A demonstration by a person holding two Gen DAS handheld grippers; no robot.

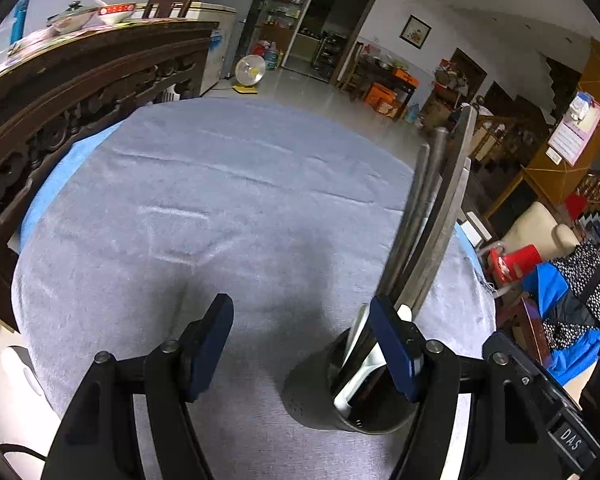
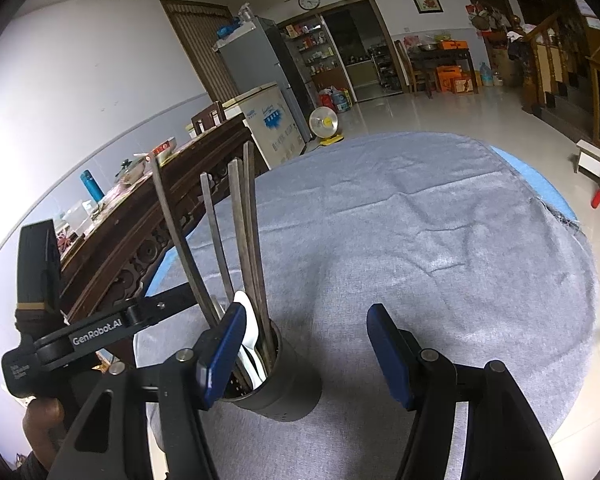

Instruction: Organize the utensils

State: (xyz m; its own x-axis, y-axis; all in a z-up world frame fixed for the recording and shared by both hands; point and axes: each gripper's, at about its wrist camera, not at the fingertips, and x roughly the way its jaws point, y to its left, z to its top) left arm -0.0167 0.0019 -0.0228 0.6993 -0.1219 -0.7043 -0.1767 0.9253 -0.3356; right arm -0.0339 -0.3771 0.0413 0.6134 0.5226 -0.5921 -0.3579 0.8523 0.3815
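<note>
Chopsticks (image 2: 244, 236) and white spoons (image 2: 249, 332) stood in dark cylindrical holder (image 2: 284, 392) on grey cloth (image 2: 420, 240); left gripper (image 1: 300, 344) and right gripper (image 2: 304, 352) both spread, holding nothing.

Only the utensil holder (image 2: 276, 380) interrupts the bare grey cloth (image 2: 440, 240).

A grey cloth (image 2: 440, 240) covers the round table, a blue layer (image 2: 540, 178) showing at its edge. Beside it stands a carved dark sideboard (image 1: 80, 92) — bowls (image 1: 116, 12) and a blue bottle (image 2: 92, 186) on top. Farther off: a freezer (image 2: 272, 124), a fan (image 1: 250, 70), a wall clock (image 2: 309, 1).
</note>
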